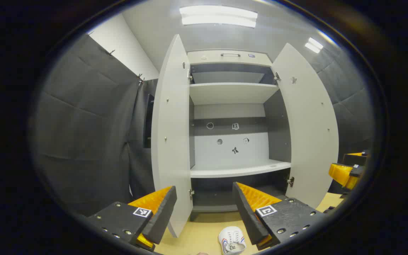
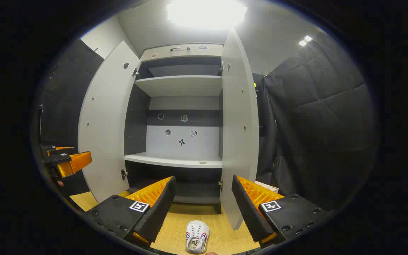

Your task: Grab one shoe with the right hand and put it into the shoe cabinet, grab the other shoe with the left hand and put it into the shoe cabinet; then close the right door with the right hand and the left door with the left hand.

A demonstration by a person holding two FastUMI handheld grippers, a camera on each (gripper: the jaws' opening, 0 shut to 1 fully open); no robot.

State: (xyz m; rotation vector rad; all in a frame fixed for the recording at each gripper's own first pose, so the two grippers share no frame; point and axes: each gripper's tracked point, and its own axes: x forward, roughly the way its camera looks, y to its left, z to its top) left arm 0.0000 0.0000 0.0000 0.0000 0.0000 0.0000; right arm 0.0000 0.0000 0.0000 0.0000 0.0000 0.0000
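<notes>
The shoe cabinet [image 1: 230, 94] stands ahead with both doors swung wide and bare shelves. In the left gripper view a white shoe [image 1: 231, 241] with red and blue stripes lies on the floor just below and between my fingers, toe towards the cabinet. My left gripper [image 1: 204, 212] is open and holds nothing. In the right gripper view a white shoe [image 2: 197, 236] lies on the floor below my right gripper [image 2: 204, 209], which is open with nothing in it. I cannot tell whether both views show the same shoe. The left gripper [image 2: 67, 161] also appears at the left edge.
The left door [image 1: 170, 134] and right door [image 1: 306, 131] stick out towards me on either side of the opening. The other gripper [image 1: 347, 171] hangs beyond the right door. Padded dark walls [image 2: 313, 117] flank the cabinet. The floor [image 2: 221, 233] is light wood.
</notes>
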